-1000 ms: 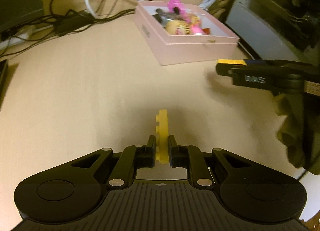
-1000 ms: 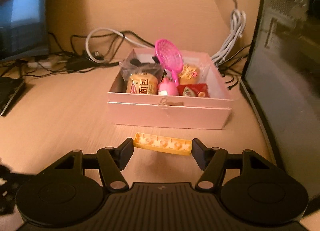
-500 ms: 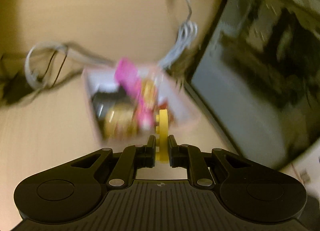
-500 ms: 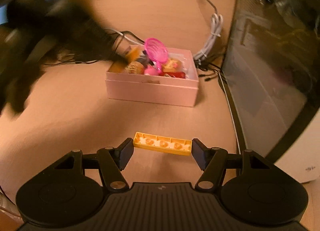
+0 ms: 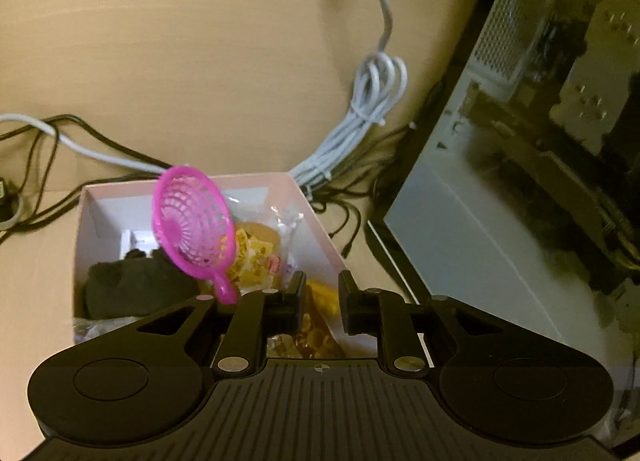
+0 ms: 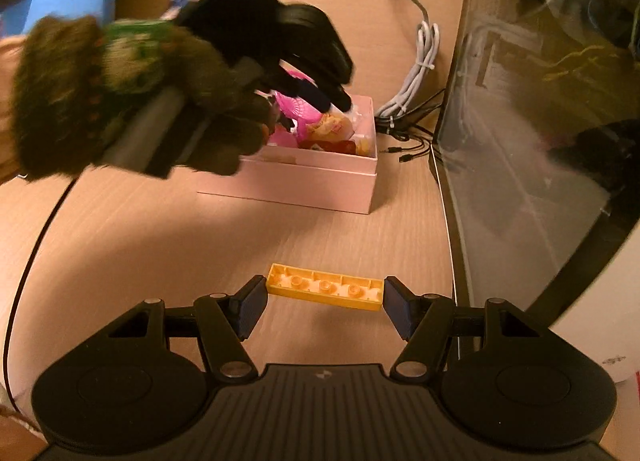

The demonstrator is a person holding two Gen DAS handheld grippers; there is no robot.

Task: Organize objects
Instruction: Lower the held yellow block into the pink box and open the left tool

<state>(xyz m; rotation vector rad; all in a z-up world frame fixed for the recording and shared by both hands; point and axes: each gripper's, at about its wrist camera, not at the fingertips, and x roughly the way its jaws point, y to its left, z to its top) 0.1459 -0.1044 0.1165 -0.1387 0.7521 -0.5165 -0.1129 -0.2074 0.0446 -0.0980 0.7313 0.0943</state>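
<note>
Left hand-held gripper (image 5: 319, 303) hangs over the near right corner of the shallow pale-pink cardboard box (image 5: 312, 213). Its jaws have just been opening; a narrow gap now shows, pads clear of the small yellow plastic brick (image 5: 322, 297) that they clamped a second ago. That brick lies below them inside the box: one piece judged delivered.

Right hand-held gripper (image 6: 325, 303) stands short of the box, over the wooden bench (image 6: 160, 241), jaws part open and pressed on both ends of a long yellow studded plastic brick (image 6: 325, 292), unchanged.

Count: two yellow bricks, one pink plastic sieve scoop (image 5: 192, 225), one box. Snack packets in the box are too cluttered to count.
</note>
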